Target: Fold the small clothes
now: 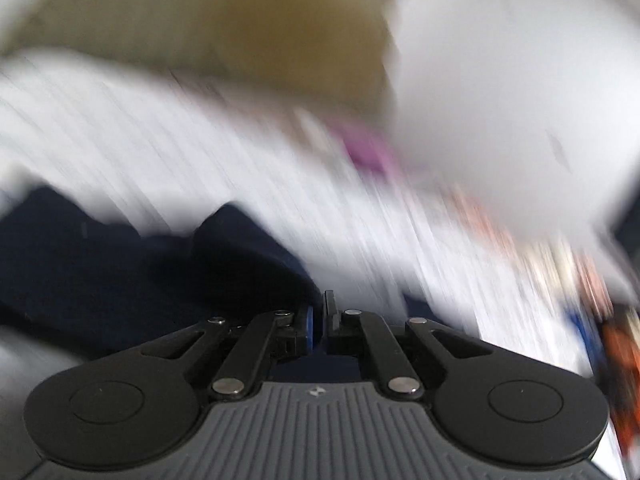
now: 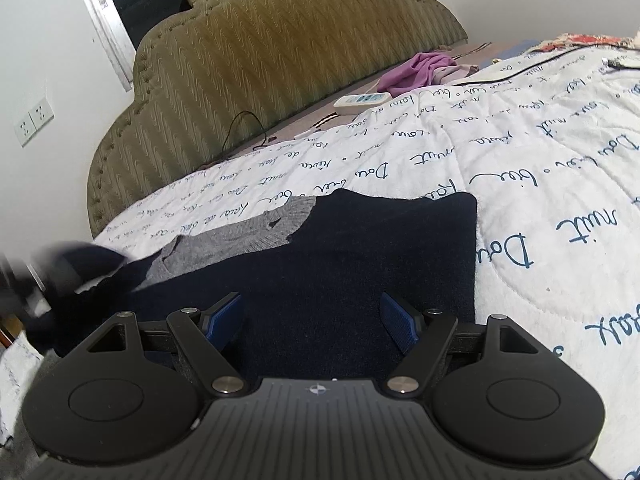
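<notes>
grippers over a dark garment on a bed

right gripper [image 2: 311, 322] points forward and slightly down over the navy garment [image 2: 320, 260], its blue pads [image 2: 224, 316] spread wide and nothing between them; whether they touch the cloth cannot be told. left gripper [image 1: 319, 326] has its jaws pressed together; navy cloth lies dark directly ahead of and beside them, but the heavy blur of the left wrist view does not show whether any fabric is pinched. in the right wrist view a smeared dark shape sits at the garment's left edge, too blurred to identify. the navy garment lies spread on a white quilt [image 2: 520, 184] printed with blue handwriting, which covers the bed. a grey knitted garment [image 2: 248, 232] lies just beyond it, partly overlapped by the navy one. behind stands an olive padded headboard [image 2: 280, 52]. near the headboard rest a white power strip [image 2: 362, 102] with a black cable [image 2: 244, 128] to its left, and a purple cloth [image 2: 416, 72]. wall sockets [image 2: 34, 122] sit on the white wall at left.
</notes>
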`<state>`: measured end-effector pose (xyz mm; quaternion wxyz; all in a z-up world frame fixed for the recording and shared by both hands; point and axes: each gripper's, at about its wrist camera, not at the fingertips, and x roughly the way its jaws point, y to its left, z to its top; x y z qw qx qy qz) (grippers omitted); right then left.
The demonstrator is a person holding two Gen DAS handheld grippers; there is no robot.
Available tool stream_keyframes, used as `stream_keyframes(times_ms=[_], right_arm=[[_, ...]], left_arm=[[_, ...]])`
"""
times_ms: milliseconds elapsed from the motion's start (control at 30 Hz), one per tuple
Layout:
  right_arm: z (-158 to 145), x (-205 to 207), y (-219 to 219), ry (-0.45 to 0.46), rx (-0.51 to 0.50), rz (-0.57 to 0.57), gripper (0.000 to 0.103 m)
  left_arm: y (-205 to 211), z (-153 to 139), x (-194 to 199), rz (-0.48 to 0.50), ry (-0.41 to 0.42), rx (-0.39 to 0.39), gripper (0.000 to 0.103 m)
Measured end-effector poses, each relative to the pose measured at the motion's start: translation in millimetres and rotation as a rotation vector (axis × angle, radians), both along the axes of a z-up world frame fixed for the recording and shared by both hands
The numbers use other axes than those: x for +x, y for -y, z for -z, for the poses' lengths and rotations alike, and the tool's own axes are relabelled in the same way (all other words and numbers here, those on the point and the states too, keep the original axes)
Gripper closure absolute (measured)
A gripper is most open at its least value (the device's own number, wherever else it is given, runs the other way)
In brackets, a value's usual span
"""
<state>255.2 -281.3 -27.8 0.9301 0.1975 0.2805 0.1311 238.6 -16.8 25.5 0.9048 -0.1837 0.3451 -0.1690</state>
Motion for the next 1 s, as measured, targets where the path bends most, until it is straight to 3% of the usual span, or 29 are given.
stream_keyframes(times_ms=[67, 100, 167, 233, 300, 333, 400, 500, 600, 700, 767, 867, 933, 1000], right_arm=[[1, -1, 2, 0.0, 0.018, 0.003, 0.027], [1, -1, 2, 0.0, 0.021, 0.003, 0.027], [1, 0, 2, 0.0, 0.019, 0.002, 0.027], [1, 0, 3, 0.0, 0.026, 0.002, 0.027], [1, 0, 3, 0.0, 0.034, 0.002, 0.027], [1, 0, 3, 0.0, 0.033, 0.003, 0.027], [1, 0, 1, 0.0, 0.021, 0.003, 0.027], [-2, 1, -5, -0.005, -0.025, 0.002, 0.027], [-22, 1, -37, -0.03, -0.22, 0.016, 0.026], [-54, -25, -80, 0.134, -0.251, -0.121, 0.023], [-66, -43, -126, 0.241, -0.41, -0.27, 0.023], [-53, -61, -182, 0.331, -0.7, -0.441, 0.029], [-40, -64, -202, 0.34, -0.825, -0.502, 0.039], [-29, -64, -214, 0.332, -0.89, -0.539, 0.042]], left_arm=[[32, 16, -1, 0.11, -0.109, 0.074, 0.089], [41, 16, -8, 0.141, -0.092, 0.113, 0.083], [44, 5, -26, 0.184, -0.012, 0.15, 0.032], [35, -8, -47, 0.156, 0.101, 0.171, 0.008], [24, -16, -65, 0.119, 0.22, 0.179, 0.008], [22, -19, -70, 0.117, 0.224, 0.171, 0.008], [4, -15, -75, 0.096, 0.19, 0.075, 0.008], [-26, -2, -68, -0.052, 0.113, -0.056, 0.008], [-60, 20, -64, -0.215, 0.028, -0.222, 0.008], [-88, 35, -67, -0.307, 0.017, -0.342, 0.008], [-100, 41, -66, -0.316, 0.025, -0.401, 0.008], [-96, 44, -68, -0.273, 0.076, -0.36, 0.008], [-91, 44, -69, -0.266, 0.085, -0.327, 0.008], [-91, 45, -67, -0.267, 0.086, -0.333, 0.008]])
